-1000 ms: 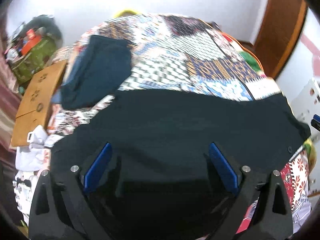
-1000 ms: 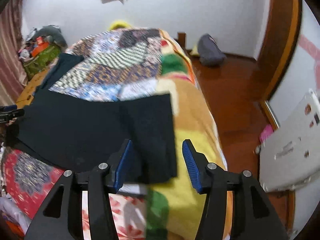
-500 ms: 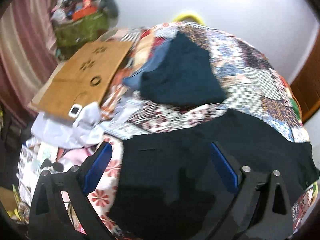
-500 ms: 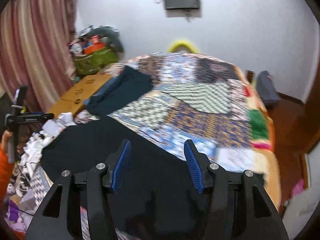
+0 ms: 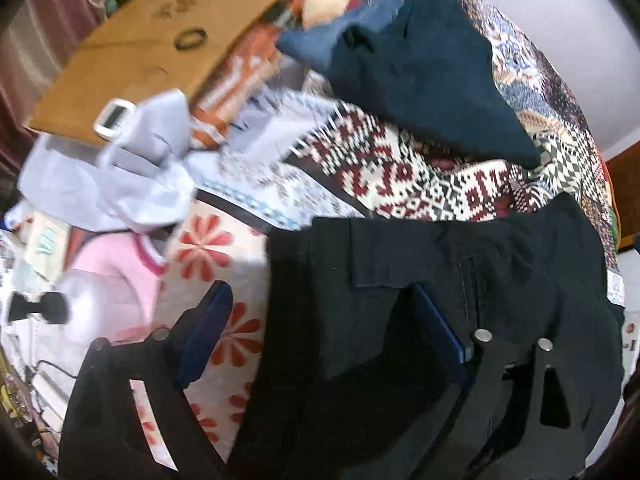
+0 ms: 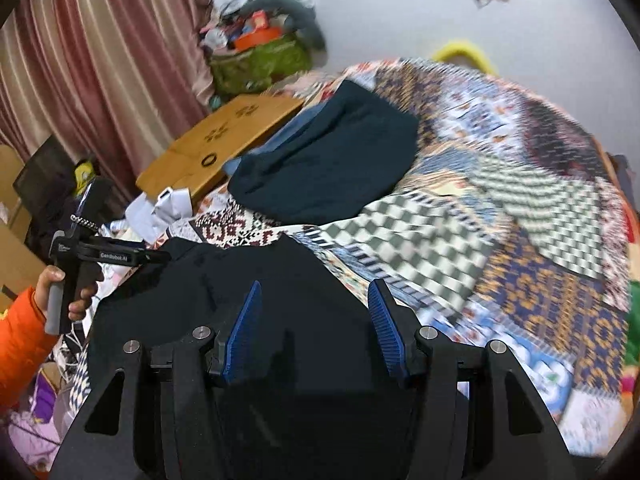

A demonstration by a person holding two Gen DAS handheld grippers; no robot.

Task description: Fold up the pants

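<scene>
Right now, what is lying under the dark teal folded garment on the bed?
A blue garment sticks out from under the dark teal garment on its left side. Both rest on the patchwork quilt. How far the blue cloth goes underneath is covered.

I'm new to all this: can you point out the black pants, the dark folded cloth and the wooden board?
black pants [image 5: 500, 280], left wrist view, seat by the pocket.
dark folded cloth [image 6: 332, 160], right wrist view, its middle.
wooden board [image 6: 224, 140], right wrist view, its top face.

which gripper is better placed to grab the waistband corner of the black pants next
Left. The left gripper is open and straddles the black pants edge at the waistband end; the right gripper hovers open over mid-fabric.
</scene>
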